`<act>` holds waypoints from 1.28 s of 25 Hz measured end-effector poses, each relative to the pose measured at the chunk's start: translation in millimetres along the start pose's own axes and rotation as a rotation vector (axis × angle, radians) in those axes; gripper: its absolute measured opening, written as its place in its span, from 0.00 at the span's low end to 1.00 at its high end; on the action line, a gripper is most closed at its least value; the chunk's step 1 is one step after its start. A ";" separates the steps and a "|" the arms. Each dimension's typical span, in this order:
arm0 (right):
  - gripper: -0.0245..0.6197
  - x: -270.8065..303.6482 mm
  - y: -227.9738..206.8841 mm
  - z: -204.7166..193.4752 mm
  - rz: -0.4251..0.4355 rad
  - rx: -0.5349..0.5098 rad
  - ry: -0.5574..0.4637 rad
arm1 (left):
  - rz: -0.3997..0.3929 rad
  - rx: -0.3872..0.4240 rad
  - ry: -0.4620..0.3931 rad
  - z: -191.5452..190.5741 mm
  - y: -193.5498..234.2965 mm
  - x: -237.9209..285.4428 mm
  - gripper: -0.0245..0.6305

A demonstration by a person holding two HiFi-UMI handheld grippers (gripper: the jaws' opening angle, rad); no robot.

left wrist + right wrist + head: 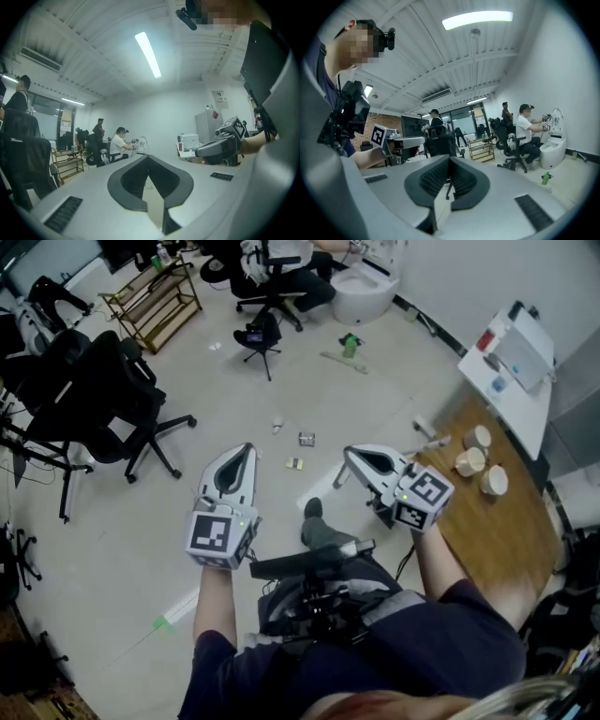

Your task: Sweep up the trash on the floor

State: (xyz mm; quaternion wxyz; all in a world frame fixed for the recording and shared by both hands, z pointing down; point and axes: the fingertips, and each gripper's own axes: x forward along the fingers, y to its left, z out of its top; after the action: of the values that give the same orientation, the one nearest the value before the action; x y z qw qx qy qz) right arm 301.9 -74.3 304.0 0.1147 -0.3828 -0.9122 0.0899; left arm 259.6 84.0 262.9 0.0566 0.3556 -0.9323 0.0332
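**Grippers empty, trash unswept**
The left gripper (249, 450) and right gripper (349, 456) were pressed together on nothing. Trash scraps (307, 439) lay on the floor (216, 399) at frame centre, likely light and loose, better swept than pinched.

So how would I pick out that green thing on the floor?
Find the white toilet-shaped fixture at the head view's top. On the floor below it sits a small green bottle beside a pale strip. Its green colour sets it apart; the other scraps are pale or grey.
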 end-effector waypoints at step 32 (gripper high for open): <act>0.06 213.9 -205.8 69.8 -0.390 0.122 -0.046 | -0.551 0.116 0.057 24.1 200.4 302.1 0.04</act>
State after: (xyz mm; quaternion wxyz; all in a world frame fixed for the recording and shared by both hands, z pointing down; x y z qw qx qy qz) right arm -2.5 -67.9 319.0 0.1322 -0.1890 -0.9644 0.1295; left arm -99.8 31.7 273.7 0.0690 0.5972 -0.7951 0.0798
